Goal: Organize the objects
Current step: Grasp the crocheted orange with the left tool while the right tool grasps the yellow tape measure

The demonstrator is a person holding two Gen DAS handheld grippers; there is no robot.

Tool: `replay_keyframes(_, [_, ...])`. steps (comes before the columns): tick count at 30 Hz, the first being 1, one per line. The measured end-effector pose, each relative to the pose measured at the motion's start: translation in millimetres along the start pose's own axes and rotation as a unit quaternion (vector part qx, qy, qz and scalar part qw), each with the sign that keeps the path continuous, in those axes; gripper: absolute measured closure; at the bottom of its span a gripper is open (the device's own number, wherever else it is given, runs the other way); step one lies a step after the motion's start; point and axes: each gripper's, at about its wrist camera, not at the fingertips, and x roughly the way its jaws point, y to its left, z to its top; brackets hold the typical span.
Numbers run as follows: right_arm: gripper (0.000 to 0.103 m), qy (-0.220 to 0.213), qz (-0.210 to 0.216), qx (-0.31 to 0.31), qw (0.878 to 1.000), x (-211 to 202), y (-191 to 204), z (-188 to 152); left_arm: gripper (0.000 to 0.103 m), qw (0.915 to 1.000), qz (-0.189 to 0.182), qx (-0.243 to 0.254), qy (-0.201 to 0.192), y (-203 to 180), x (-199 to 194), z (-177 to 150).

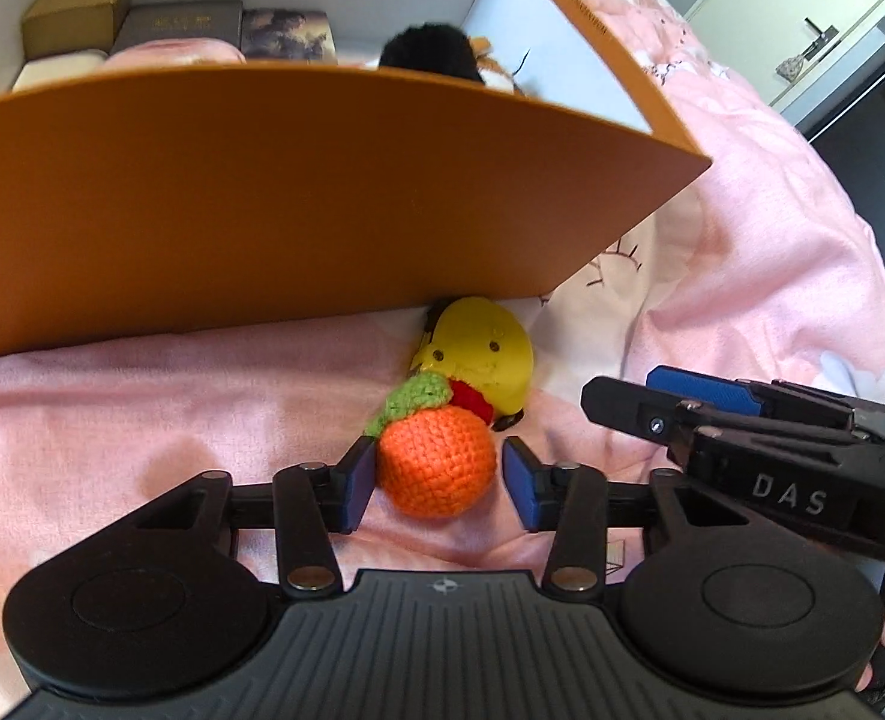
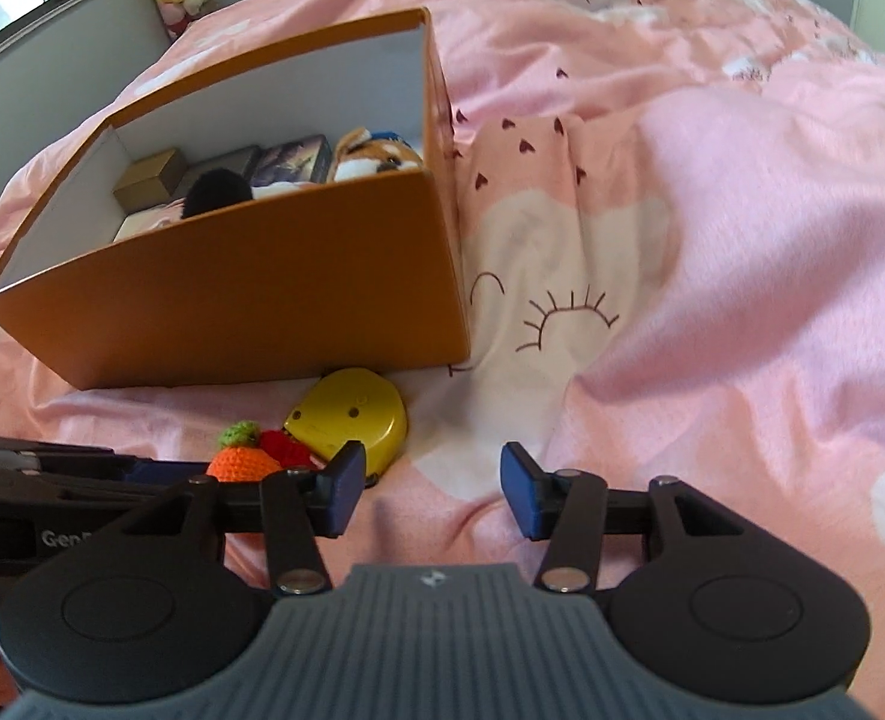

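Partly done. Orange box [image 2: 250, 312] on the pink bedspread [image 2: 712, 240] already holds small boxes [image 1: 76, 15], a black fluffy item [image 1: 427, 51] and a plush dog [image 2: 376, 159]. Left out, at the foot of the box's near wall: crochet orange [image 1: 436, 462] and yellow toy [image 1: 484, 354]. Left gripper [image 1: 439, 483] straddles the crochet orange, jaws spread, right pad apart, not pinched yet. Right gripper [image 2: 430, 489] spread, empty, just beside the yellow toy.
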Motion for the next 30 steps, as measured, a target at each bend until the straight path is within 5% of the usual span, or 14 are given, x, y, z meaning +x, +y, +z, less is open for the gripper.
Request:
replay_keyframes(15, [0.051,0.021,0.032,-0.054,0.998,23.1,22.9,16.6,0.056,0.9978,0.028,-0.010,-0.059,19.9,-49.9,-0.9])
replay_keyframes(24, [0.042,0.054,0.041,-0.027,0.997,53.3,32.3,26.1,0.056,0.9971,0.036,-0.020,-0.063,34.2,-51.9,4.0])
replay_keyframes(30, [0.036,0.080,0.045,0.042,0.995,68.2,27.8,30.9,0.056,0.9974,0.034,-0.026,-0.057,40.1,-47.7,3.7])
